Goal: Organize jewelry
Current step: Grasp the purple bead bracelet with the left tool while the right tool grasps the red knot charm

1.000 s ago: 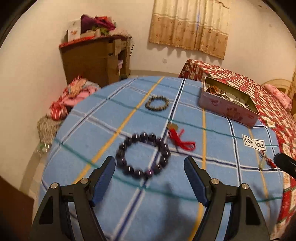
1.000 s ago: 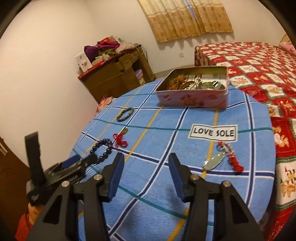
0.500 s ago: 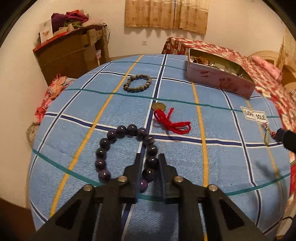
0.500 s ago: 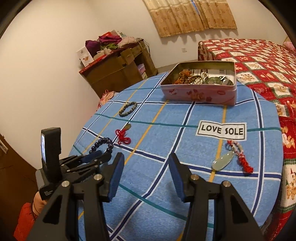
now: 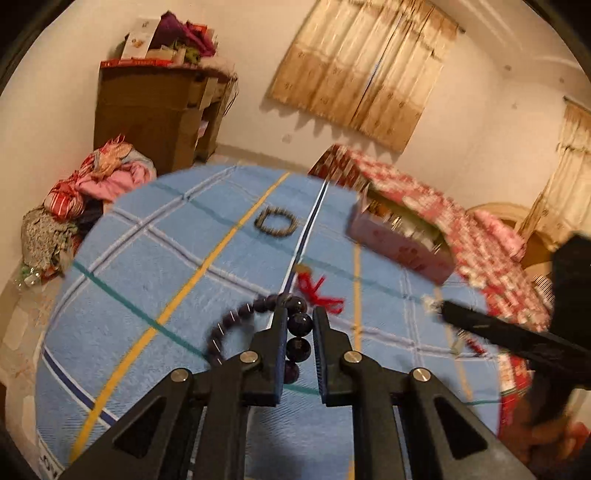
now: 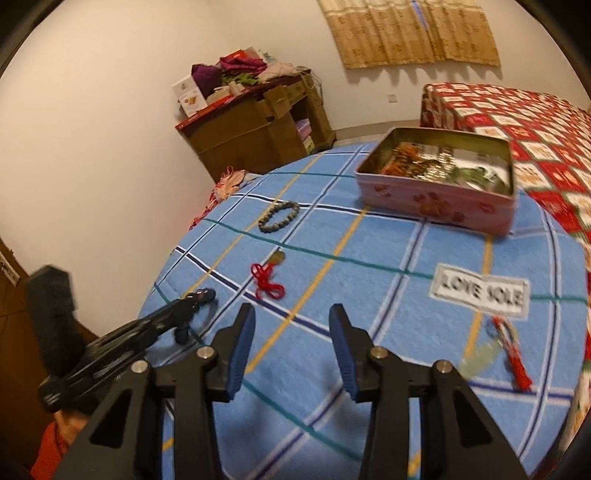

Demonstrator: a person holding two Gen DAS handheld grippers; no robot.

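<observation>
Two hand-held grippers: the left hand-held gripper (image 5: pixel 300 325) clamps the dark bead bracelet (image 5: pixel 236 325); the right hand-held gripper (image 6: pixel 291 328), at three o'clock, is closing on nothing.

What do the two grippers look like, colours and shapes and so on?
The left gripper and the right gripper look alike: matte black angular frames with triangular cut-outs and round silver pivot pins. Each has two flat, tapered fingers; the right one's finger pads are dark blue. No cables or markings show. A red sleeve appears behind the left gripper.

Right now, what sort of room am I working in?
Most likely a home bedroom: a bed under a red patterned quilt, beige curtains, and a cluttered brown wooden cabinet against the wall.
</observation>
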